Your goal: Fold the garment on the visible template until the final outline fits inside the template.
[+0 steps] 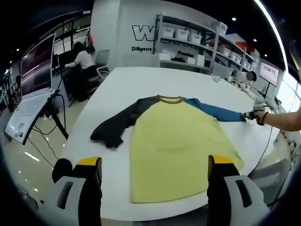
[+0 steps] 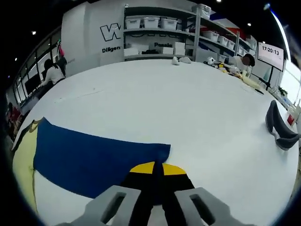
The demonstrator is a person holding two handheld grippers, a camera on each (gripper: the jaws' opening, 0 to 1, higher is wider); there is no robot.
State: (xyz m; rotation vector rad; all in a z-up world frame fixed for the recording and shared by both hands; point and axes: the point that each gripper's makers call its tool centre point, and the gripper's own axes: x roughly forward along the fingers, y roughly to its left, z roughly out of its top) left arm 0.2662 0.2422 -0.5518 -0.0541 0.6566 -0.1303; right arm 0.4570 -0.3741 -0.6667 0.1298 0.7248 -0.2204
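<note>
A yellow shirt [image 1: 174, 146] lies flat on the white table [image 1: 188, 80], collar away from me. Its dark grey sleeve [image 1: 120, 125] is bunched out to the left, and its blue sleeve [image 1: 214, 111] stretches to the right. My left gripper [image 1: 154, 160] hovers over the shirt's near hem, jaws wide open with nothing between them. In the right gripper view, my right gripper [image 2: 154, 167] is shut on the cuff end of the blue sleeve [image 2: 94, 160], which lies flat on the table [image 2: 188, 103]. The left gripper view shows that right gripper [image 1: 251, 116] in a hand at the cuff.
A dark curved object [image 2: 280, 126] lies on the table's right side. Small items [image 2: 181, 60] sit at the far edge. Shelves with white bins [image 1: 188, 35] line the back wall. A person [image 1: 84, 61] sits at a desk on the left, beside a monitor [image 1: 37, 66] and cables.
</note>
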